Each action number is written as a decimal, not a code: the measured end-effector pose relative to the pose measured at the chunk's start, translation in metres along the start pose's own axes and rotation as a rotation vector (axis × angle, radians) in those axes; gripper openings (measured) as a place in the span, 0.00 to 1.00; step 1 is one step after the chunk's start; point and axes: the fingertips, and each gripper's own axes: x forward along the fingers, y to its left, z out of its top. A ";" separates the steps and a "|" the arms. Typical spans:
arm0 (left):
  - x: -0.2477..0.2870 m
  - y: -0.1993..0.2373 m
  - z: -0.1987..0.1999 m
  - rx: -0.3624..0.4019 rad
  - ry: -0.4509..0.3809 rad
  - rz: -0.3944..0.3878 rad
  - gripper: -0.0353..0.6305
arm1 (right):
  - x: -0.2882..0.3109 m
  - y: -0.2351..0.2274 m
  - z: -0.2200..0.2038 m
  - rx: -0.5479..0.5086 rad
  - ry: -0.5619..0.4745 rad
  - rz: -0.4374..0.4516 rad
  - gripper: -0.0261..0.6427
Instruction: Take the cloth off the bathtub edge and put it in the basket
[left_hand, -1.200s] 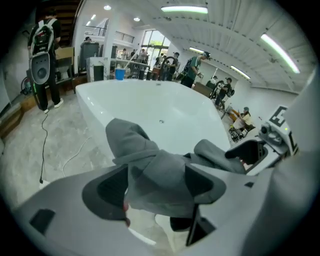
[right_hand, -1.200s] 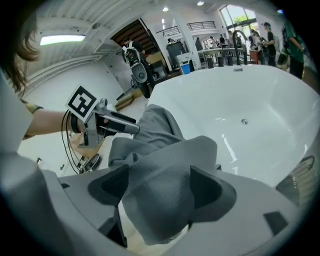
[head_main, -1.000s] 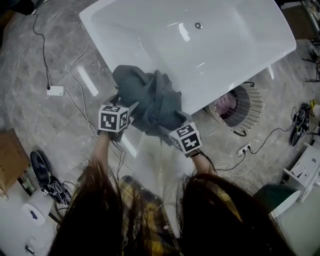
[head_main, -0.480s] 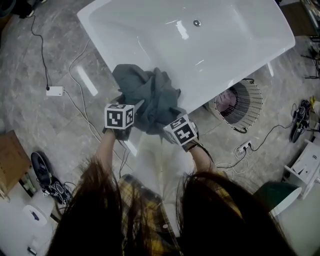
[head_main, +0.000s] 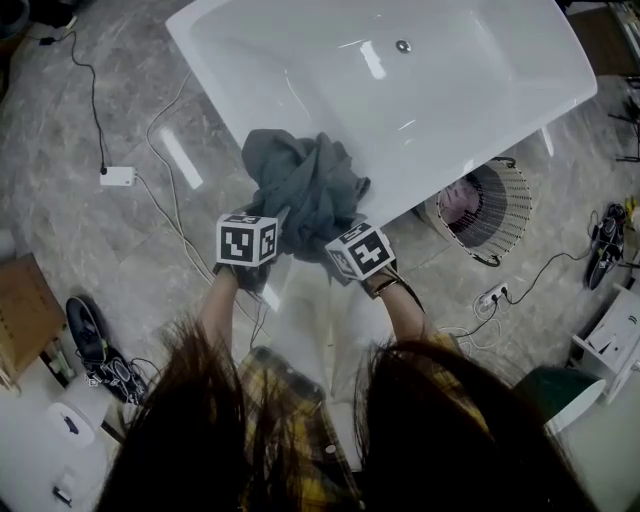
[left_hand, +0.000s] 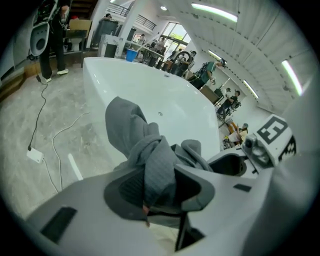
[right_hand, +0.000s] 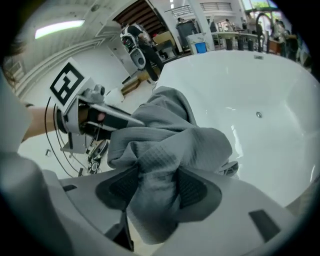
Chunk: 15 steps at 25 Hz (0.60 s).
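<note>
1. Closure is the news on both sides. The jaws of my left gripper (left_hand: 158, 186) have just been closing and are now pinching a narrow fold of the grey cloth (head_main: 305, 185) between their pads. The jaws of my right gripper (right_hand: 154, 192) have been closing too and are pinching a thicker bunch of the same cloth.
2. Compared with a second ago, my two grippers are sitting nearer each other at the cloth's near hem. The cloth itself is still lying heaped on the near edge of the bathtub (head_main: 300, 70), with part of it spilling inward over the rim.
3. I am reading this as the grasp being made, with the lift and the carry both still waiting.
4. The rim is running right under the heap, so I am expecting to need an upward pull before any sideways travel, or the hanging folds may drag on it.
5. The basket (head_main: 512, 190) is standing on the floor to my right, just beside the tub's corner and well apart from the cloth, mouth open, with something pink (head_main: 458, 200) already lying inside.
6. The floor between looks open. A power strip (head_main: 490, 297) and its cable are lying near the basket.
</note>
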 end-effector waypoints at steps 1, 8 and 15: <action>-0.002 -0.003 -0.004 0.015 0.014 -0.007 0.25 | 0.001 0.001 0.003 0.038 -0.014 0.005 0.40; -0.010 -0.035 -0.022 0.109 0.108 -0.102 0.16 | -0.003 0.009 0.018 0.151 -0.101 -0.022 0.22; -0.019 -0.048 -0.027 0.067 0.125 -0.186 0.16 | -0.013 0.013 0.020 0.185 -0.166 -0.001 0.18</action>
